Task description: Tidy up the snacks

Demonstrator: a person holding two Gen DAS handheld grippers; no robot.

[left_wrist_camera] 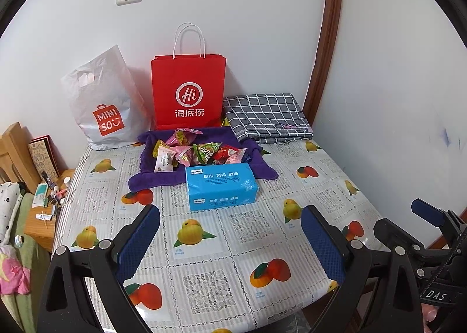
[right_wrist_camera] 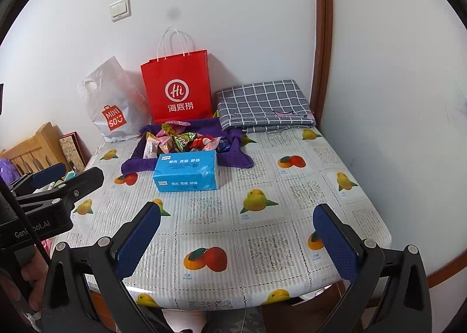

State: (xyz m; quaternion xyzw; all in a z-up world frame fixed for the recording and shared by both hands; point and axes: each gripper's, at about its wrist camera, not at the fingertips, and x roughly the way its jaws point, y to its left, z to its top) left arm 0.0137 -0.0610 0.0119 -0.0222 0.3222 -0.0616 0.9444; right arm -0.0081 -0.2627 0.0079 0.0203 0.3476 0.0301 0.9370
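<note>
Left wrist view: both the left claw (left_wrist_camera: pixel 230 242) and right claw (right_wrist_camera: pixel 238 239) are held wide open and empty above the tabletop (left_wrist_camera: pixel 221 248). Wrapped snacks (left_wrist_camera: pixel 198 152) are heaped on a purple cloth (left_wrist_camera: pixel 151 178) at twelve o'clock, behind a blue tissue pack (left_wrist_camera: pixel 221 185).

Ahead of both spread grippers the fruit-print tablecloth (left_wrist_camera: pixel 204 251) lies bare. Farther ahead, a blue tissue pack (left_wrist_camera: pixel 221 187) stands in front of the snack packets (left_wrist_camera: pixel 198 152) on a purple cloth (left_wrist_camera: pixel 157 178). Behind them, red paper bag (left_wrist_camera: pixel 188 90), white Miniso bag (left_wrist_camera: pixel 102 102) and folded checked cloth (left_wrist_camera: pixel 265 117) line the wall.
</note>
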